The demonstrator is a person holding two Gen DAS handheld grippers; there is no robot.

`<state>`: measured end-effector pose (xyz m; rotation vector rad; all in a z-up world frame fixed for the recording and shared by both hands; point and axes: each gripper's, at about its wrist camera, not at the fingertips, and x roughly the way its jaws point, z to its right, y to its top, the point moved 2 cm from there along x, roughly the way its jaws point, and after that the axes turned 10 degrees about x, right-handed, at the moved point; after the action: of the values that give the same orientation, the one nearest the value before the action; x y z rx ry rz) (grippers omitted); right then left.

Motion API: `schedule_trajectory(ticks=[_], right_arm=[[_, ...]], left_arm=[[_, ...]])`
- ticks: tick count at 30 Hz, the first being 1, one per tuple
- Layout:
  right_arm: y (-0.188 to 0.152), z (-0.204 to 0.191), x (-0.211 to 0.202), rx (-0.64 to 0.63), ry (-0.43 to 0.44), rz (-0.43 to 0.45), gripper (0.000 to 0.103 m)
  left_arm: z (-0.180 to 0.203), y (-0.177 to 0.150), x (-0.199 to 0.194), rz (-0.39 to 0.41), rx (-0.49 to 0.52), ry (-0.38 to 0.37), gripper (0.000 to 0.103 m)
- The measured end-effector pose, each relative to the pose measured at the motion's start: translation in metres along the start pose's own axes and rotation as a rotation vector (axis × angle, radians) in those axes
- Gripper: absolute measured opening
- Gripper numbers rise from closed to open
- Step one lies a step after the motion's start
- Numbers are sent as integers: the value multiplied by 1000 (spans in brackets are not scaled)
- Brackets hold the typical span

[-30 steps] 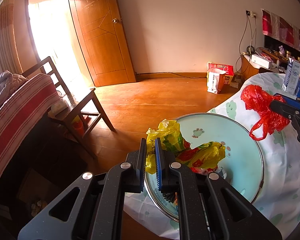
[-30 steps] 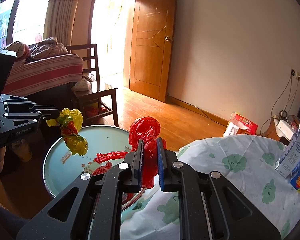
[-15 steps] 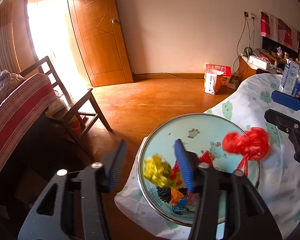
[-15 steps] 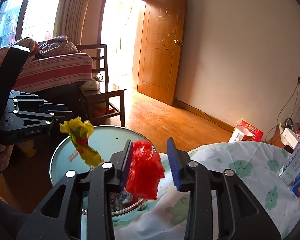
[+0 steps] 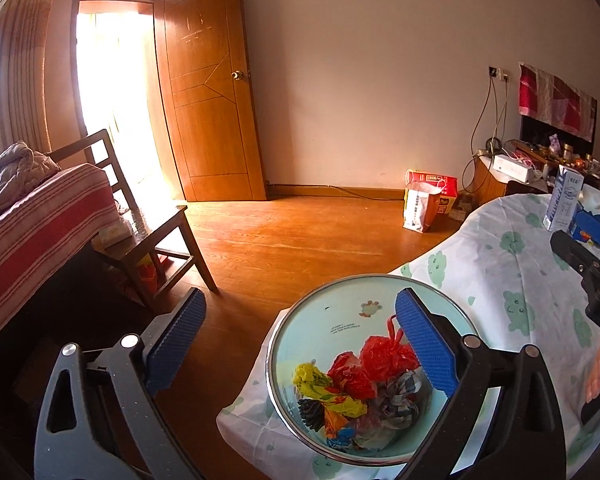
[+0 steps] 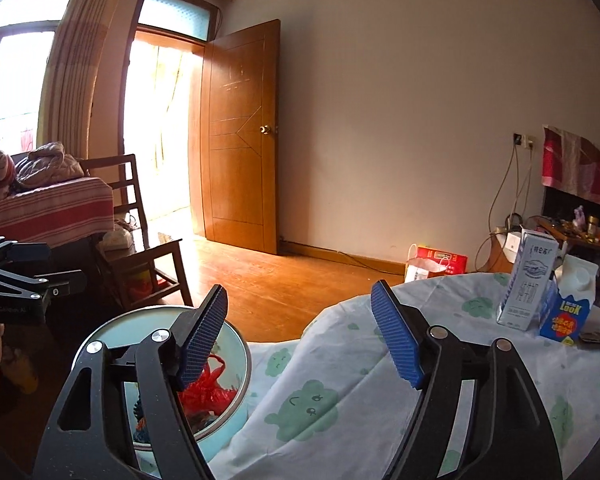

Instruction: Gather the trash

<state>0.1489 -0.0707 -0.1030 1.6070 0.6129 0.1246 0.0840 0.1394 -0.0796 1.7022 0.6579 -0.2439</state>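
Note:
A pale green metal-rimmed basin [image 5: 324, 312] sits at the table's near edge. Inside it lie a red plastic bag [image 5: 384, 360], a yellow crumpled wrapper [image 5: 320, 388] and other scraps. My left gripper [image 5: 300, 340] hovers above the basin, its jaws opening wide with nothing between them. My right gripper [image 6: 298, 328] hangs over the table edge right of the basin [image 6: 100, 332], jaws opening and empty; the red bag [image 6: 208, 388] shows below its left finger. Each gripper also appears in the other's view, the right gripper [image 5: 580, 240] and the left gripper [image 6: 24, 276].
The table wears a white cloth with green prints [image 6: 340, 392]. Two milk cartons [image 6: 528, 284] [image 6: 570, 304] stand at its far right. A wooden chair [image 5: 148, 232] and a striped sofa [image 5: 32, 216] are left; a paper bag [image 5: 420, 204] rests on the floor.
Both grippers opened and let go: the yellow wrapper and the red bag dropped into the basin. The left gripper rose a little; the right one swung right, away from the basin.

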Motion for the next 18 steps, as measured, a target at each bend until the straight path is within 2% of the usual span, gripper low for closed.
schedule_trajectory(ticks=[5,18], right_arm=[[1,8,-4,-11,-21,16,75],[2,17,-6,4,-23,14,75]], left_arm=[[-2,7,-13,49,-6,13,96],[-5,6,-12,43,-8,21,97]])
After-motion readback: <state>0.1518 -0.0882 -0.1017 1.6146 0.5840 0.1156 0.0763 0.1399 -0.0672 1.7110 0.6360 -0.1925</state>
